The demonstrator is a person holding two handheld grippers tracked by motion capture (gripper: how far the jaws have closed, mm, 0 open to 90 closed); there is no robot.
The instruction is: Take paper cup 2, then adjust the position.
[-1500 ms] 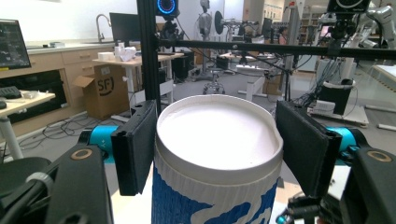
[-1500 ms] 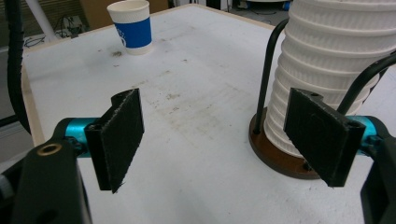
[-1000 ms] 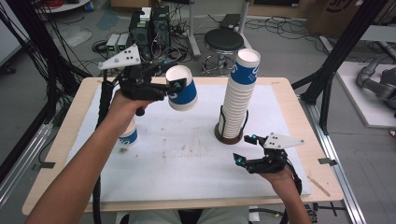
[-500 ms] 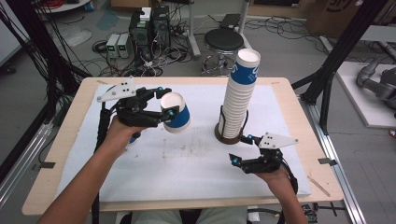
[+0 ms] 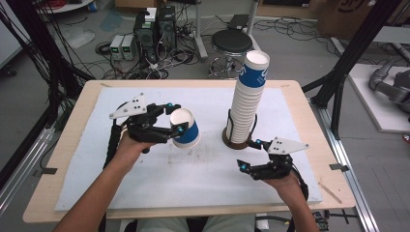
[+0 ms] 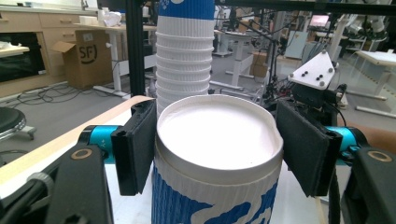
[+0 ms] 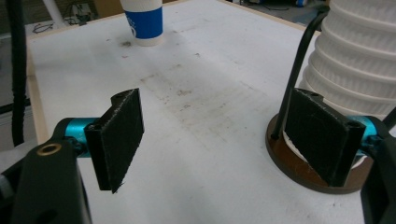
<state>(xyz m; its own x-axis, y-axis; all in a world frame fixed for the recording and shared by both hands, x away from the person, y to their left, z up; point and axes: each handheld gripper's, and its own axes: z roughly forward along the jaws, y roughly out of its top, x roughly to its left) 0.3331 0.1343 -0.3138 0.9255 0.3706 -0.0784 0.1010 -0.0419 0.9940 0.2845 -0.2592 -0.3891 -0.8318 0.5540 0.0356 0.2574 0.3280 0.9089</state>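
From above, the left gripper (image 5: 177,118) has its jaws clamped on a blue-and-white paper cup (image 5: 185,128), which is tipped so its open mouth faces up and toward the person, above the white mat (image 5: 193,169) left of centre. The left gripper view adds the detail: both black pads (image 6: 135,147) press the cup's ribbed wall just under the rim (image 6: 219,140), and the white inside of the cup faces the camera. Right behind it rises the tall stack of cups (image 6: 184,56), with the right gripper's grey plate (image 6: 315,70) farther off at the right.

The high view shows that stack (image 5: 249,96) standing in a round brown holder (image 5: 236,141) right of centre, leaning slightly. The right gripper (image 5: 247,154) hangs just in front of the holder, jaws spread wide with nothing between them.

The right gripper view shows what the overhead does not: a second blue-and-white cup (image 7: 144,21) standing upright on the mat at the far side, near the wooden table edge (image 7: 32,93). It also shows the holder's thin black upright wire (image 7: 299,70) beside the stack's lowest ribbed cups (image 7: 359,65), and grey smudges across the mat.
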